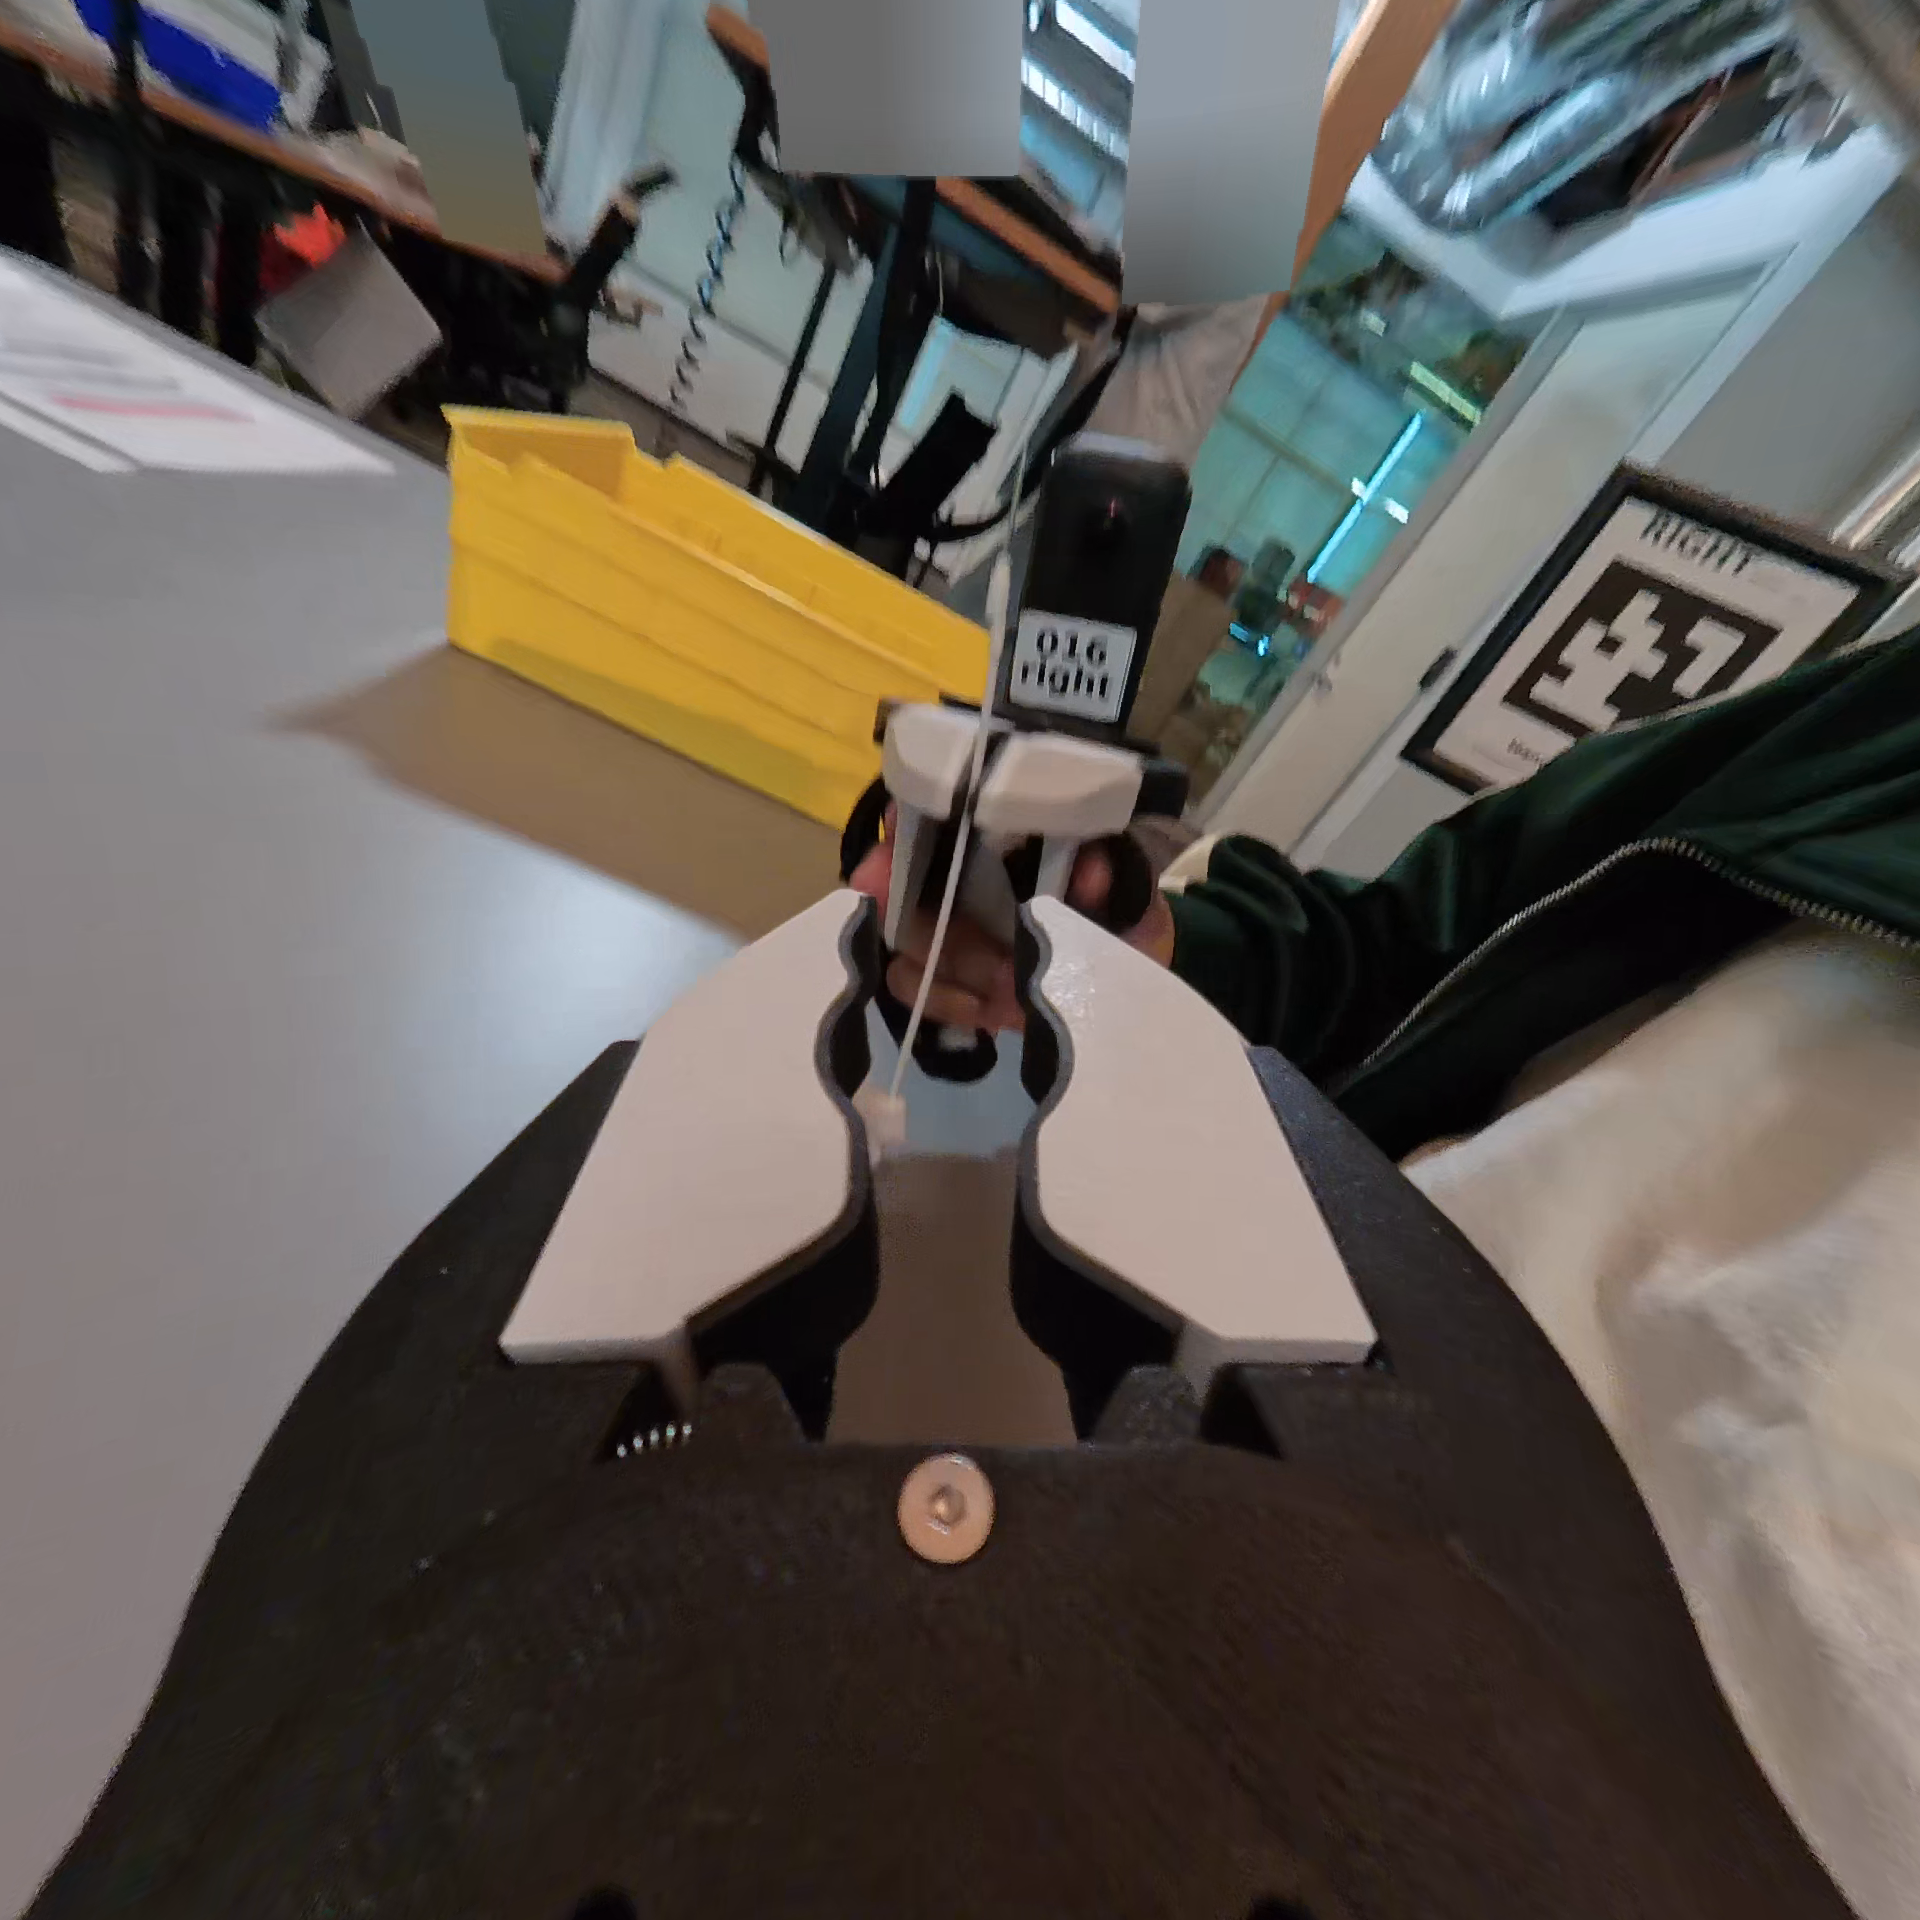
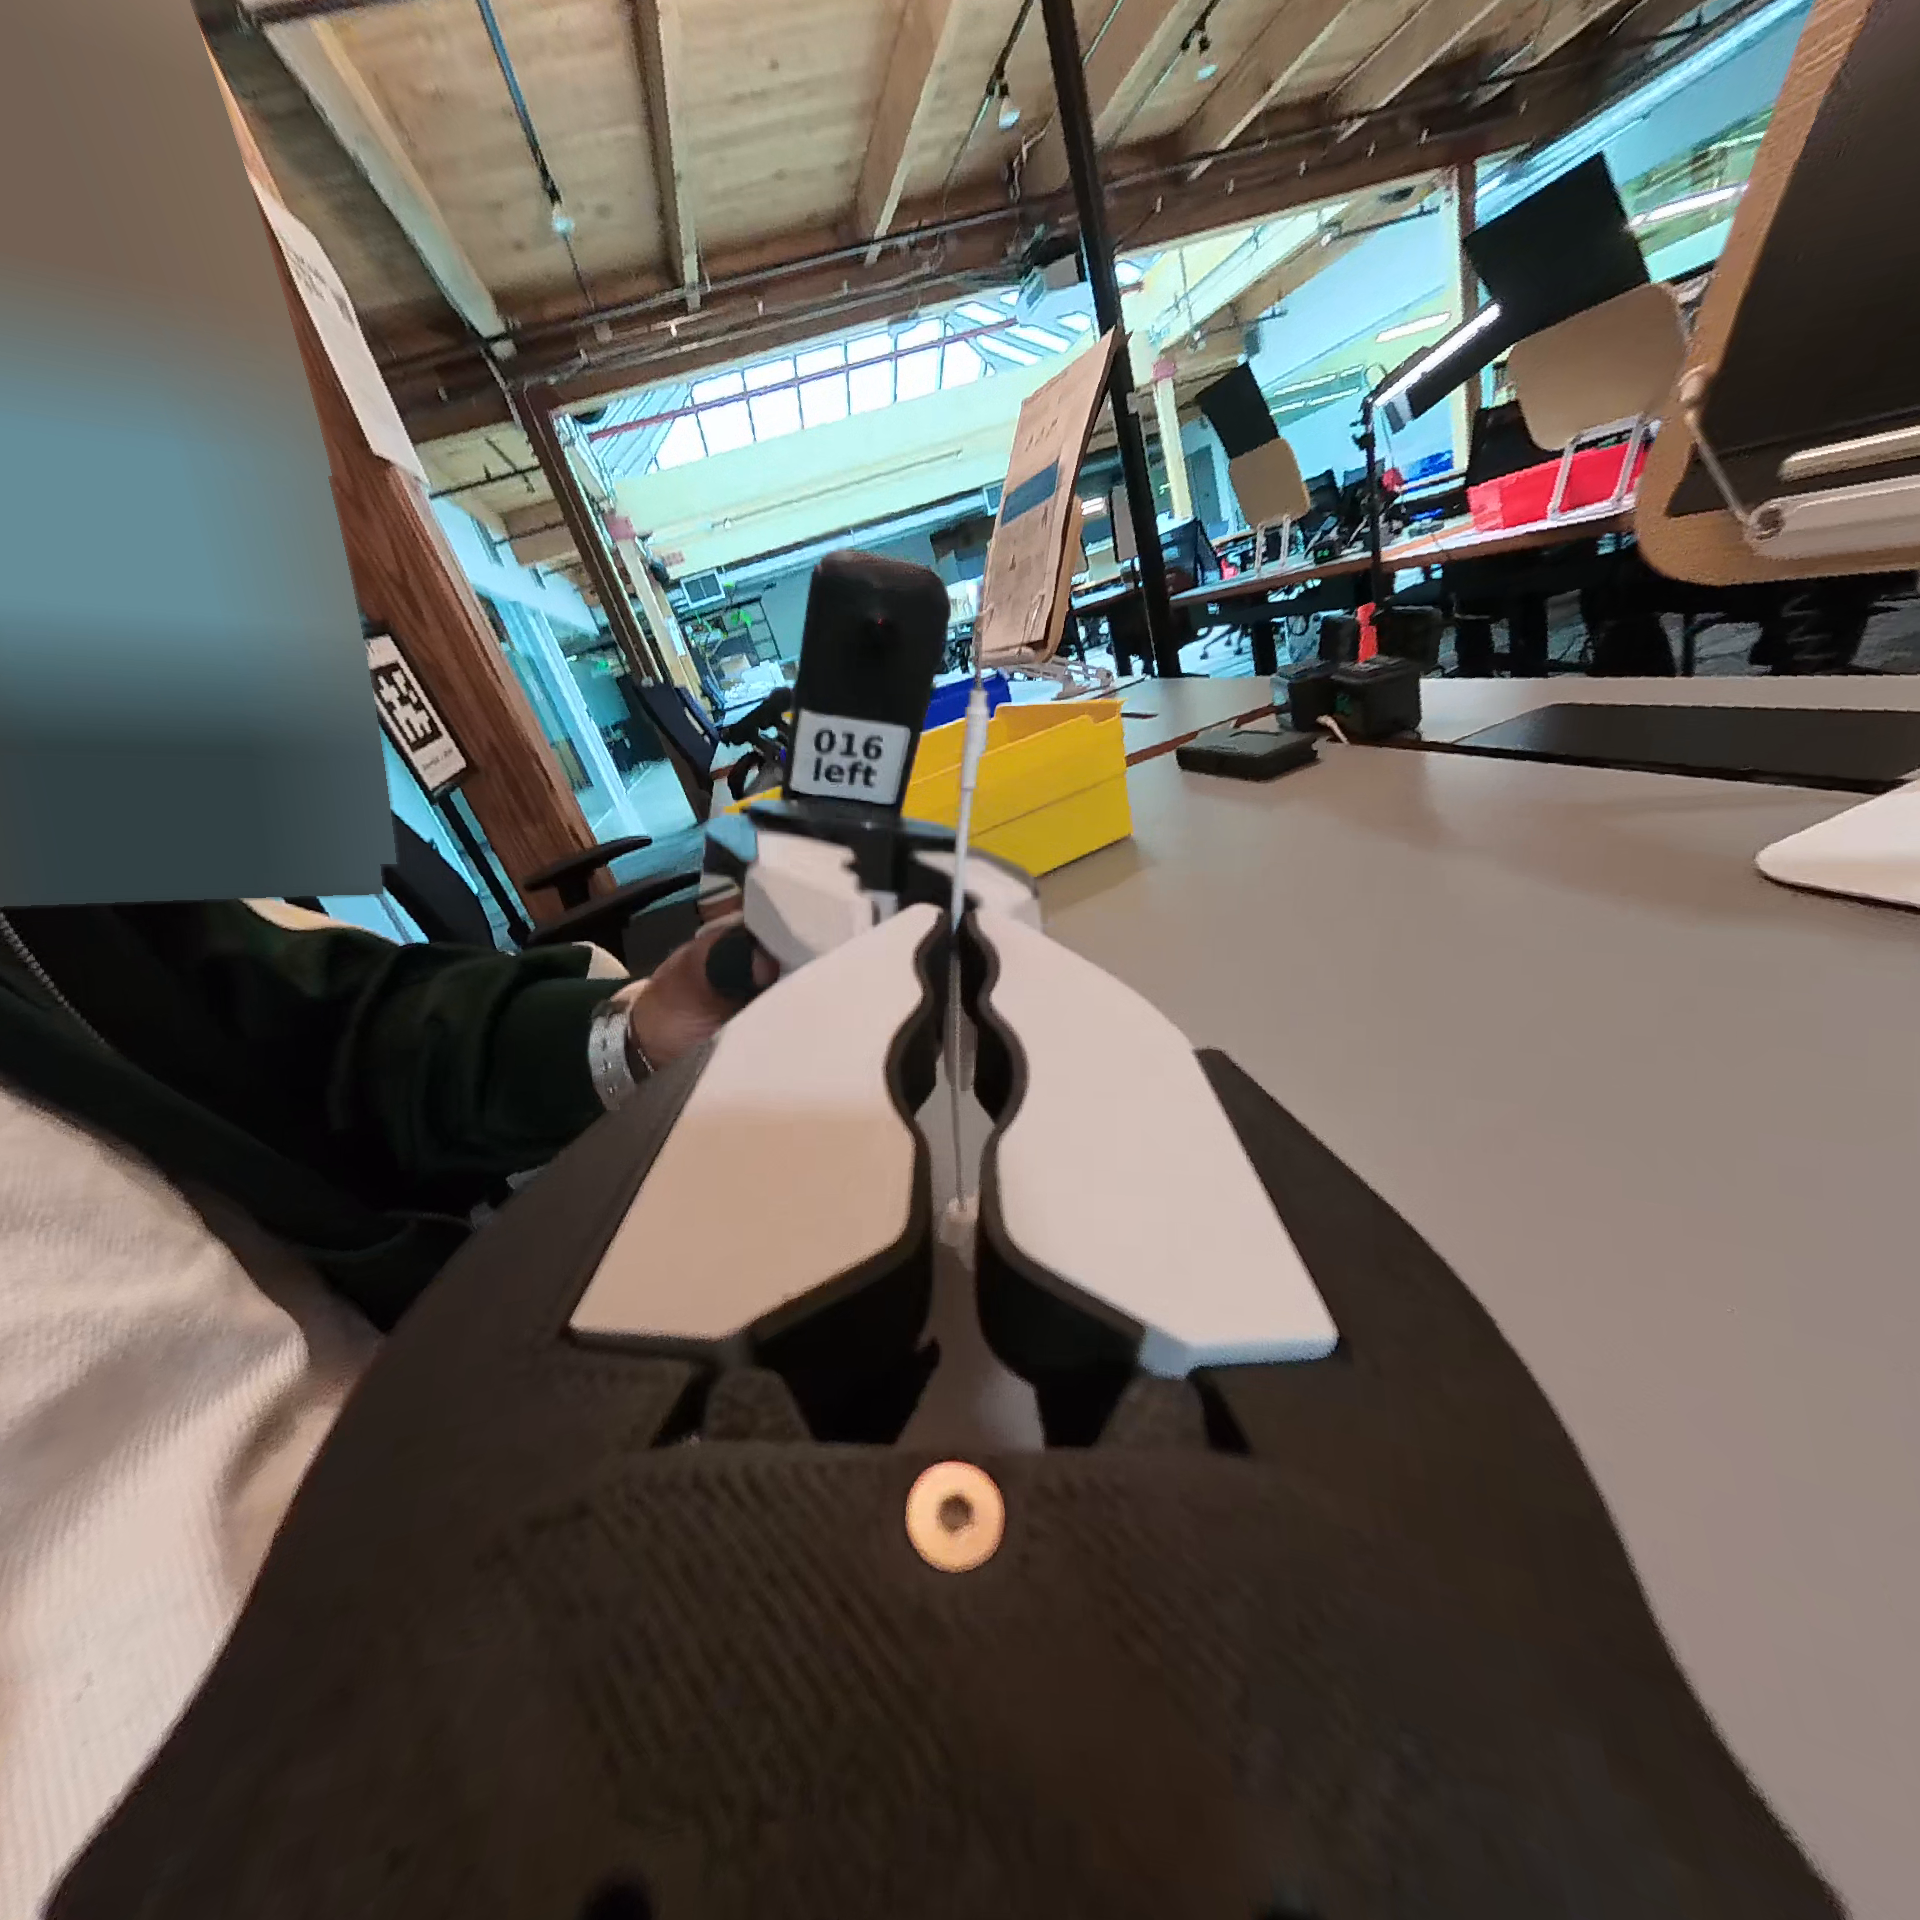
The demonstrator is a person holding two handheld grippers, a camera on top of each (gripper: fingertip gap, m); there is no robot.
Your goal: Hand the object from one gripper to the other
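Observation:
A thin white cable (image 1: 935, 920) with a small plug at each end stands almost upright between the two grippers. My right gripper (image 2: 954, 930) is shut on it, with both pads pressed on its middle; the left wrist view shows the same pinch (image 1: 971, 774). My left gripper (image 1: 945, 914) is open: the cable's lower end hangs between its fingers with a gap on both sides. In the right wrist view the cable (image 2: 966, 810) rises past the left gripper (image 2: 831, 894), which sits just behind my right fingertips. Both grippers are held above the grey table (image 1: 208, 831).
A yellow bin (image 1: 665, 603) stands on the table behind the grippers and also shows in the right wrist view (image 2: 1039, 790). Black boxes (image 2: 1340, 696) and a flat black pad (image 2: 1704, 738) lie farther right. A person's dark green sleeve (image 1: 1507, 883) reaches in from the right. The tips of both grippers are at nearly the same place.

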